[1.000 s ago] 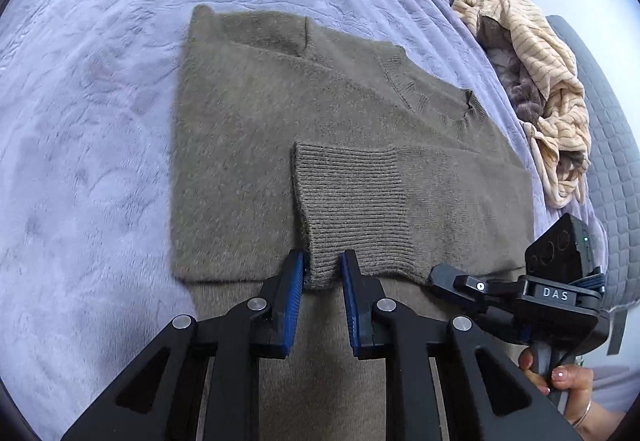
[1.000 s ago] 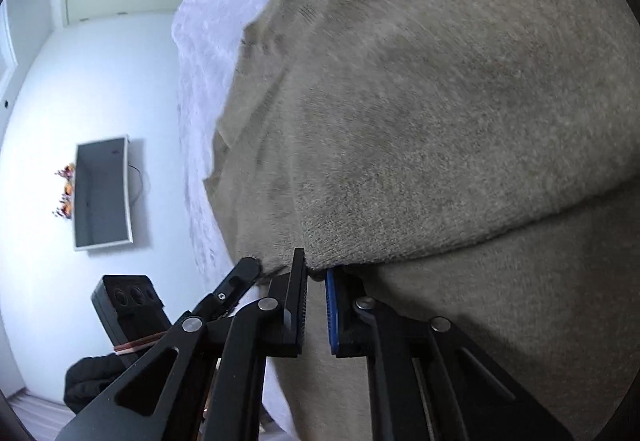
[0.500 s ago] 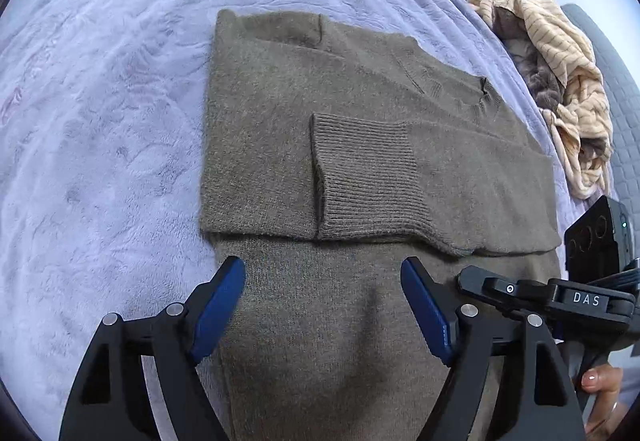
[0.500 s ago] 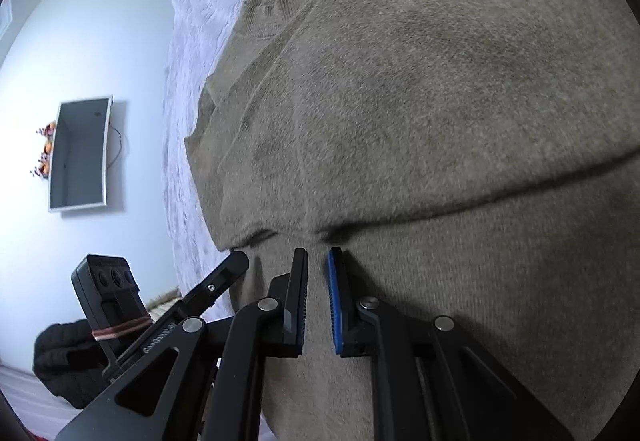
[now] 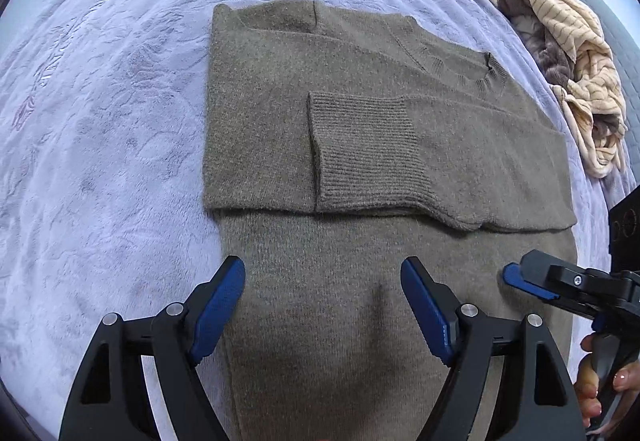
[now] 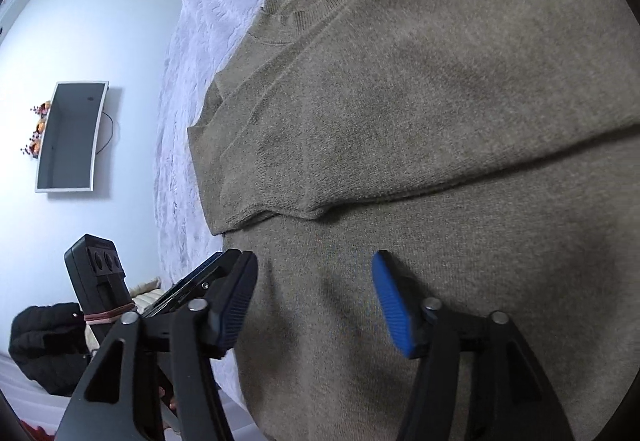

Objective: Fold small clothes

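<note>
Left gripper (image 5: 322, 301), right gripper (image 6: 314, 291): black triangular-cutout frames, silver screws, ribbed blue pads; bare hand (image 5: 600, 389) with pale polished nails on handle

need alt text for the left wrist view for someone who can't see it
An olive-brown knit sweater lies partly folded on a lavender blanket, its ribbed cuff laid across the chest. The open left gripper hovers over its lower half, the right gripper beside it. A striped tan garment is heaped at upper right.
</note>
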{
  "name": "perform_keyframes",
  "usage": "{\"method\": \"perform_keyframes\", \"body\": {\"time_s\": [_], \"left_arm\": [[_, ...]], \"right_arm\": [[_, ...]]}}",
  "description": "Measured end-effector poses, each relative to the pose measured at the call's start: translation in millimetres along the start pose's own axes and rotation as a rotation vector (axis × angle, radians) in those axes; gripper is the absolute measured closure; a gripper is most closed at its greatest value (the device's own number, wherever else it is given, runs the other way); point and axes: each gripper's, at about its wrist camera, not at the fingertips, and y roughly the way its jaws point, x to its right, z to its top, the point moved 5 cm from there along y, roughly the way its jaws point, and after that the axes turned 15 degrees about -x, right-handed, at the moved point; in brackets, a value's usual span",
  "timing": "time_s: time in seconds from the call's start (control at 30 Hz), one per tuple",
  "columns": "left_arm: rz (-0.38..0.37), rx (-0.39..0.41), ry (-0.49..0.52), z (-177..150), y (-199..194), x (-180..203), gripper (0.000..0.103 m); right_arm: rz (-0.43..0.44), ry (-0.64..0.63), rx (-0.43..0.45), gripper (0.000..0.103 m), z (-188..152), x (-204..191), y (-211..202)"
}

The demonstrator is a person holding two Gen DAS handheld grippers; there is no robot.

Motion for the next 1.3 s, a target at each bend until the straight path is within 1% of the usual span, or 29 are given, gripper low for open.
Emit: {"method": "perform_keyframes", "body": {"time_s": [0.17,0.2,0.23,0.27,0.3,0.37,0.5,0.53,0.73,0.9,0.97,1.07,1.17,1.3], "left_arm": [[0.007,-0.019,-0.007,-16,-8,-1,0.022],[0.011,-0.021,-0.007,-21,-10,-3,0.021],[0.013,-0.025,-0.006,-26,-12,-5,0.007],[0.015,-0.027,-0.005,-31,-14,-7,0.001],[0.016,-0.025,-0.003,-36,-17,-9,0.001],[0.015,-0.047,0.004,-49,-20,-13,0.001],[-0.007,-0.127,0.022,-82,-21,-20,0.001],[-0.008,-0.144,0.025,-90,-21,-21,0.001],[-0.077,-0.265,0.05,-138,-15,-19,0.001],[-0.09,-0.35,0.079,-171,-4,-15,0.001],[-0.094,-0.373,0.082,-181,-1,-15,0.001],[-0.103,-0.385,0.069,-187,1,-17,0.001],[-0.144,-0.384,0.051,-191,0,-23,0.001],[-0.179,-0.391,0.029,-191,4,-32,0.001]], "right_arm": [[-0.052,-0.029,0.002,0.035,-11,-1,-22],[-0.058,-0.03,0.004,0.035,-13,-1,-25],[-0.065,-0.031,0.007,0.035,-18,2,-32],[-0.071,-0.031,0.009,0.035,-20,3,-34],[-0.077,-0.03,0.011,0.035,-24,6,-40],[-0.084,-0.03,0.008,0.034,-34,14,-50],[-0.117,-0.035,-0.023,0.034,-62,32,-67],[-0.128,-0.035,-0.037,0.034,-72,40,-73],[-0.184,-0.022,-0.131,0.034,-129,79,-95],[-0.202,0.011,-0.198,0.034,-176,114,-110],[-0.197,0.029,-0.22,0.034,-191,128,-114],[-0.172,0.061,-0.247,0.035,-206,139,-116],[-0.21,0.077,-0.267,0.034,-216,150,-117],[-0.205,0.106,-0.278,0.034,-223,163,-114]]}}
